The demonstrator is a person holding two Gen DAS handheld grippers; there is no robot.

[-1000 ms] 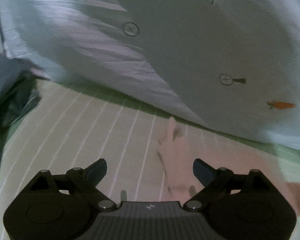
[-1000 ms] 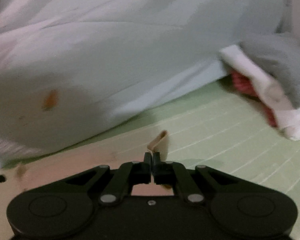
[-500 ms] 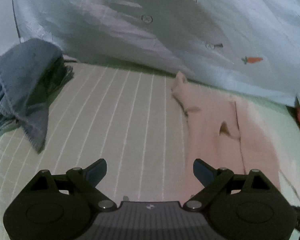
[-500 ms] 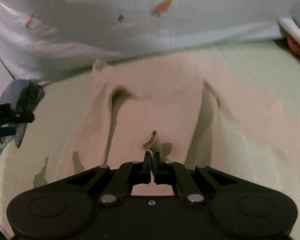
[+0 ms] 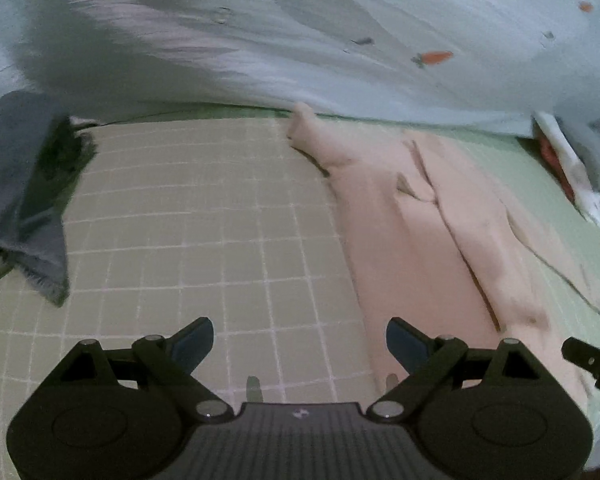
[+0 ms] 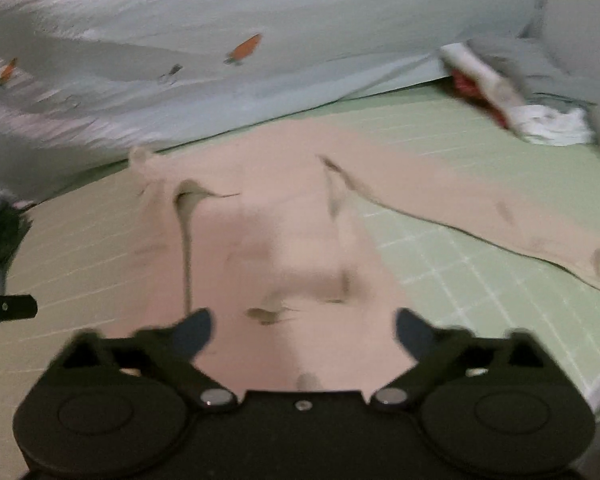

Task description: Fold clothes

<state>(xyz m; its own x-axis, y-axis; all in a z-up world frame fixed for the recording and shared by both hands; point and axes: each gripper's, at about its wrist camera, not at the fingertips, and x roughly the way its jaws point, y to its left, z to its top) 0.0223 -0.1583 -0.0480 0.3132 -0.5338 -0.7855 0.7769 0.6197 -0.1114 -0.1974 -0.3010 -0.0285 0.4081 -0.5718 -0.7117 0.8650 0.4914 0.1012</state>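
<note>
A pale pink garment (image 6: 292,240) lies spread on the green gridded mat (image 6: 480,248), with one long part (image 6: 500,216) stretched to the right. In the left wrist view the pink garment (image 5: 428,248) lies right of centre. My right gripper (image 6: 304,328) is open just above the garment's near edge and holds nothing. My left gripper (image 5: 300,338) is open and empty over the bare mat (image 5: 200,220), left of the garment.
A large pale blue sheet with carrot prints (image 5: 340,28) bunches along the back, also in the right wrist view (image 6: 220,40). A grey cloth pile (image 5: 16,184) lies at the left. A white and red cloth (image 6: 512,100) lies at the back right.
My right gripper has opened and let go of the pink garment, which now lies flat on the mat. Both grippers have pulled back from the blue sheet.
</note>
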